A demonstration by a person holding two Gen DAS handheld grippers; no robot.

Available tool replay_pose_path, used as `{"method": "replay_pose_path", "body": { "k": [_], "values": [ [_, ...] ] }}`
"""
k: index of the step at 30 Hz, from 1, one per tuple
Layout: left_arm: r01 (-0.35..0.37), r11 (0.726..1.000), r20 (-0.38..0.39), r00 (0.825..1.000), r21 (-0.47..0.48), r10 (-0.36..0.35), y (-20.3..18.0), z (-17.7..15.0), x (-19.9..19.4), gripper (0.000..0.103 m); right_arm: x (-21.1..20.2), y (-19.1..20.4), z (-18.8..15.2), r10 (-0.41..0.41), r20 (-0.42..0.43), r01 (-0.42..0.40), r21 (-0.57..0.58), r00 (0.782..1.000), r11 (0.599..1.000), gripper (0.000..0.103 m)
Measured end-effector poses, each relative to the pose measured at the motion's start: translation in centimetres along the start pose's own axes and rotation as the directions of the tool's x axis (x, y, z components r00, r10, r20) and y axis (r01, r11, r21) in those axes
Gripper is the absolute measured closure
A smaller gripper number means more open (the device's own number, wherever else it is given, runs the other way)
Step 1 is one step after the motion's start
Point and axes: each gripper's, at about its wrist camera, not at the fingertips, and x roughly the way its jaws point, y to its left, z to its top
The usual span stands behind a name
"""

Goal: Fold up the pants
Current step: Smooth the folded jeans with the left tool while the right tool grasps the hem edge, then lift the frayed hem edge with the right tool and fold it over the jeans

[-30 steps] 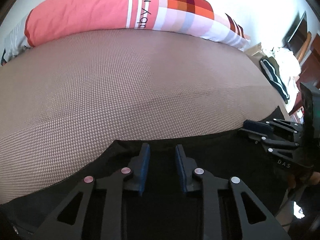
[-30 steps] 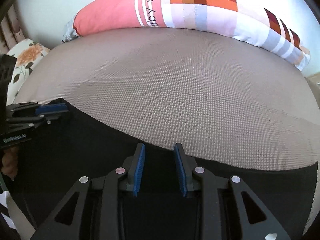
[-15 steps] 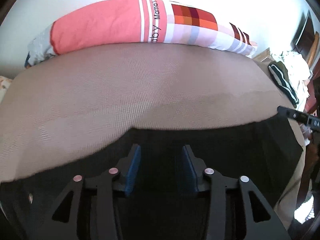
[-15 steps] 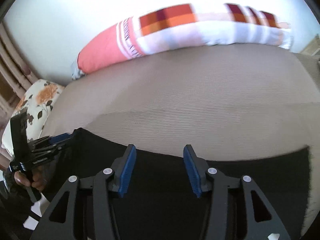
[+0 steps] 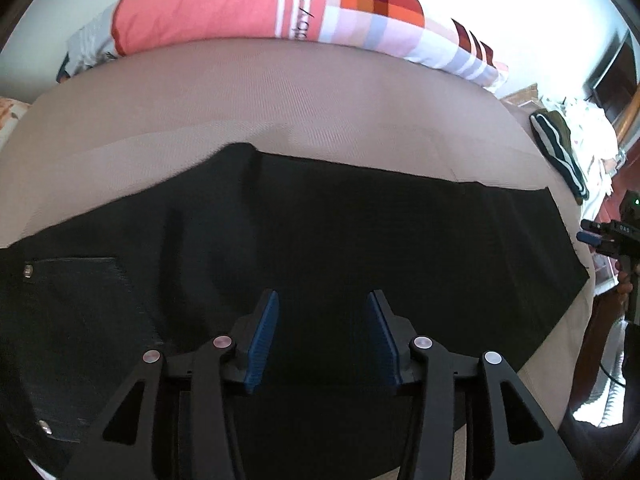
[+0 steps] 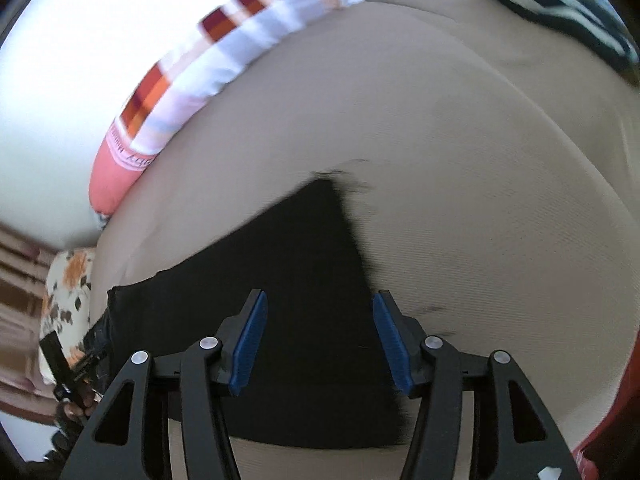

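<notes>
Pants (image 5: 360, 240) now lie released on bed (image 5: 280, 120); left gripper (image 5: 323, 338) and right gripper (image 6: 318, 344) spread, apparently retreating.

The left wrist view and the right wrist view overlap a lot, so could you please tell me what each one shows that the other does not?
Only the left wrist view shows the back pocket with metal rivets on the black pants and their full spread across the bed.

Only the right wrist view shows the floral cushion at the left, and the pants' corner against the bare cover.

Both show the open blue-padded left gripper and right gripper, the beige textured bed cover, the long pink and checked pillow and a dark striped garment.
</notes>
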Motion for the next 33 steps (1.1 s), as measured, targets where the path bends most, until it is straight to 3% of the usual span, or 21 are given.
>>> {"method": "replay_pose_path", "body": {
  "k": [4,8,15,21,25,29,33],
  "values": [
    [0.006,1.0,-0.012,1.0,0.019,-0.005,-1.7,0.3,1.0,0.055,0.4,-3.8,-0.1,0.087,-0.072,-0.083,0.046,0.994,0.995,0.055],
    [0.031,0.999,-0.036,0.999,0.023,-0.03,-2.5,0.3,1.8,0.055,0.6,-5.2,-0.3,0.184,-0.086,-0.181,0.05,0.979,0.982,0.065],
    [-0.006,0.995,-0.033,0.999,0.097,0.009,-3.3,-0.1,2.6,0.055,2.4,-4.4,0.4,0.268,-0.128,-0.266,0.027,0.955,0.963,0.072],
    [-0.003,0.996,-0.017,1.0,0.091,0.004,-3.4,-0.3,2.7,0.052,4.1,-3.3,1.5,0.336,-0.154,-0.336,0.026,0.929,0.942,0.075],
    [-0.023,0.993,0.001,1.0,0.119,0.024,-4.0,-0.6,2.8,0.049,4.6,-2.5,1.4,0.31,-0.141,-0.31,0.022,0.94,0.95,0.082],
    [-0.038,0.987,0.015,0.999,0.155,0.036,-4.6,-0.8,2.9,0.046,4.6,-1.7,0.8,0.232,-0.137,-0.232,0.015,0.963,0.973,0.095],
    [-0.033,0.989,0.01,0.999,0.142,0.032,-4.5,-0.7,2.9,0.045,3.9,0.1,0.1,0.16,-0.093,-0.16,0.012,0.983,0.987,0.096]
  ]
}}
